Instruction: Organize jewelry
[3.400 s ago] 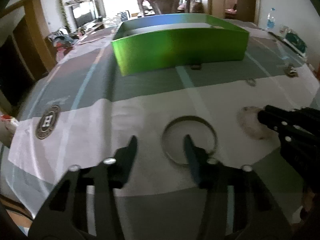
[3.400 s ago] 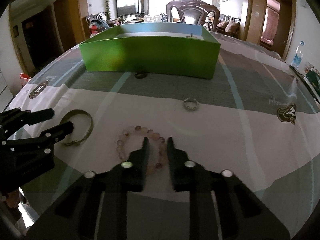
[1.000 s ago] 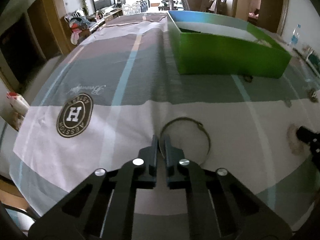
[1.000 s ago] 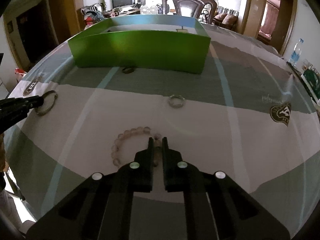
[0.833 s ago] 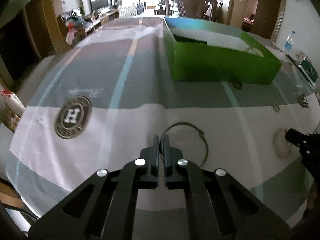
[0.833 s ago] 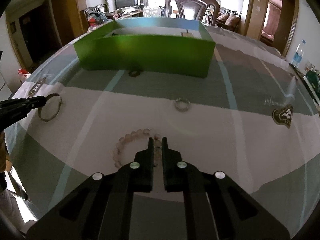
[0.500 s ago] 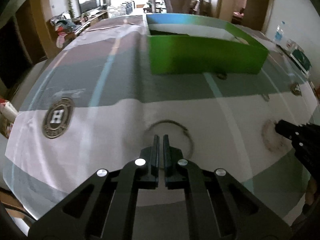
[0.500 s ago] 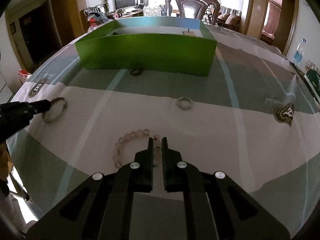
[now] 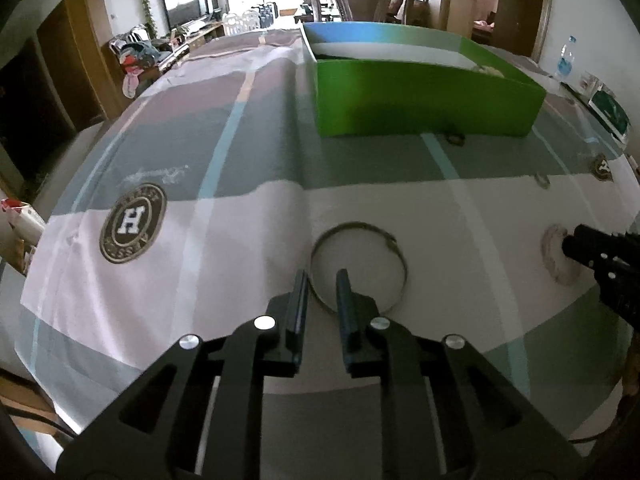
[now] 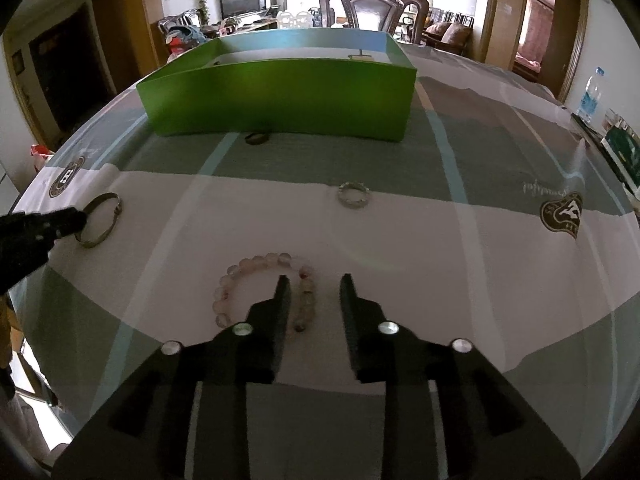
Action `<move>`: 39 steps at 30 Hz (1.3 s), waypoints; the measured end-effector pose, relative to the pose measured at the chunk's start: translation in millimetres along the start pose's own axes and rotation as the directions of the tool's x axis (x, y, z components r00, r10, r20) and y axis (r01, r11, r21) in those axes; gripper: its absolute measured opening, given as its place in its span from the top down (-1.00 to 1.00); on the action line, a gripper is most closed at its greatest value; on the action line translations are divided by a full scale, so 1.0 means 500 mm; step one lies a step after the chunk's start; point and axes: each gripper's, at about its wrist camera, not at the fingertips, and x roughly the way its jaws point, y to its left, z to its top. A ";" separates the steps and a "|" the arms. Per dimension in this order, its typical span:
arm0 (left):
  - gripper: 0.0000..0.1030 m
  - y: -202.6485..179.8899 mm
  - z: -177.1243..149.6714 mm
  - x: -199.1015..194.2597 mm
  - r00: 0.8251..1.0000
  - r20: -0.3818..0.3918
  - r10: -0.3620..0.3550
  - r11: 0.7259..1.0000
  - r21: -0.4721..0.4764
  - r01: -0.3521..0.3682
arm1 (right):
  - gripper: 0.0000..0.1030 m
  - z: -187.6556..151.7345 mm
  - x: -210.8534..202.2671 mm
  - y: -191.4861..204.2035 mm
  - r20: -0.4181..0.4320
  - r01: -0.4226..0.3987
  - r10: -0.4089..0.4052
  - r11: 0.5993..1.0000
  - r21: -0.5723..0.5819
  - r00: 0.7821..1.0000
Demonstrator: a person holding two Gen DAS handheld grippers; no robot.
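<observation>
A metal bangle lies flat on the tablecloth. My left gripper is open a little, its fingers straddling the bangle's near left rim. A pink bead bracelet lies in front of my right gripper, which is open with the bracelet's right side between its fingers. A green box stands further back; it also shows in the left wrist view. A small silver ring and a dark ring lie between the bracelet and the box.
The table is covered with a grey, white and green checked cloth with round logos. A water bottle and a green packet stand at the right edge. A wooden chair stands behind the box.
Both grippers were shut on their pieces half a second ago; now both have opened. The bangle and the bead bracelet lie on the cloth.
</observation>
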 end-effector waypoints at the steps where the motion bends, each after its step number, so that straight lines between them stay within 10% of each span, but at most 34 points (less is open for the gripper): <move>1: 0.71 -0.003 0.000 0.003 1.000 -0.005 -0.002 1.000 0.001 0.002 | 0.35 -0.001 0.000 0.003 0.002 0.001 -0.001 1.000 -0.005 1.000; 9: 0.66 -0.054 0.012 0.013 0.999 -0.008 -0.048 0.997 0.064 0.048 | 0.34 -0.003 -0.002 0.003 0.006 0.000 0.000 1.000 -0.010 1.000; 17: 0.16 -0.067 0.008 0.015 1.000 0.003 -0.028 0.997 0.075 0.028 | 0.46 -0.003 -0.003 0.007 0.010 -0.001 0.001 1.000 -0.010 1.000; 23: 0.89 -0.075 0.011 0.015 0.997 -0.008 -0.070 0.995 0.073 0.071 | 0.85 0.003 -0.003 0.022 0.005 -0.015 0.016 0.999 -0.031 1.000; 39: 0.91 -0.065 0.162 -0.119 0.981 0.188 -0.046 0.997 0.076 0.033 | 0.85 0.175 -0.155 0.033 0.278 0.045 -0.016 0.994 -0.096 0.960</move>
